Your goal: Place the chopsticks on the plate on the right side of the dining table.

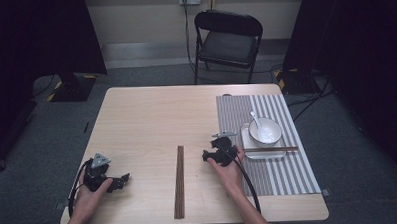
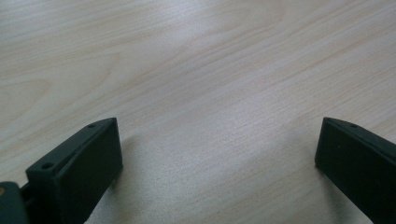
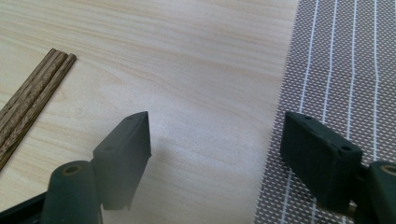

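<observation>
Your left gripper rests at the 8 o'clock part of the table, and your right gripper sits near the centre. The wooden chopsticks lie between them, toward 6 o'clock. At 3 o'clock, the striped placemat carries a tray, a white bowl with a spoon, and another chopstick pair.
</observation>
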`<action>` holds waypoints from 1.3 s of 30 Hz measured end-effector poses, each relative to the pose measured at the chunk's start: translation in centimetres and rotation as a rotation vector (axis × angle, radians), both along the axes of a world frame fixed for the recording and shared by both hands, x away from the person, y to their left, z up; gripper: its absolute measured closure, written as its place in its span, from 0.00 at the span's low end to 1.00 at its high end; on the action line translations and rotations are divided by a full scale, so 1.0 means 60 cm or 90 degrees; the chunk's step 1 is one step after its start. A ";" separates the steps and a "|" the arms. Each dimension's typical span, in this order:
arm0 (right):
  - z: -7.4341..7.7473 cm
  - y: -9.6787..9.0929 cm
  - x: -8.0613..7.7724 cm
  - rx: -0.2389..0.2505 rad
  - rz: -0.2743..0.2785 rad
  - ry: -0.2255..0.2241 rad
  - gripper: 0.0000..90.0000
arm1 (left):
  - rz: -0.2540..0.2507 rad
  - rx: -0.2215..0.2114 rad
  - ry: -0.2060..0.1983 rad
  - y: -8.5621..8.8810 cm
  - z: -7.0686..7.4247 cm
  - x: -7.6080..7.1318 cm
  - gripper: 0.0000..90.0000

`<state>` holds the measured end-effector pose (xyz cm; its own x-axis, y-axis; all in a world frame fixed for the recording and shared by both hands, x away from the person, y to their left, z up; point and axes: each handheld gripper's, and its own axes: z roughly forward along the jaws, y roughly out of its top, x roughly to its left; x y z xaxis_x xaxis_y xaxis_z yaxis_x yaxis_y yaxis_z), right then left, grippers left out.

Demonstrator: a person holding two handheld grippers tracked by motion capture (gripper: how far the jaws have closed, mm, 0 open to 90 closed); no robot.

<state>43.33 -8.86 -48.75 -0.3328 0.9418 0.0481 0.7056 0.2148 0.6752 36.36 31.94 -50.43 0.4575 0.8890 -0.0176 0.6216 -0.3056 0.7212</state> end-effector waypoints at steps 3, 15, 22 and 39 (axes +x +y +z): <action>0.000 -0.001 -0.001 -0.001 0.000 0.001 0.26 | 0.000 0.001 0.000 0.000 0.000 0.000 0.00; 0.007 0.002 -0.011 0.003 0.026 0.008 0.26 | 0.000 0.001 0.000 0.000 0.000 0.000 0.00; 0.010 -0.009 -0.012 0.003 0.020 0.004 0.27 | -0.001 0.001 0.000 0.000 0.000 0.000 0.00; 0.055 -0.145 -0.075 -0.038 -0.016 -0.026 0.36 | 0.000 0.001 0.000 0.000 0.000 0.000 0.00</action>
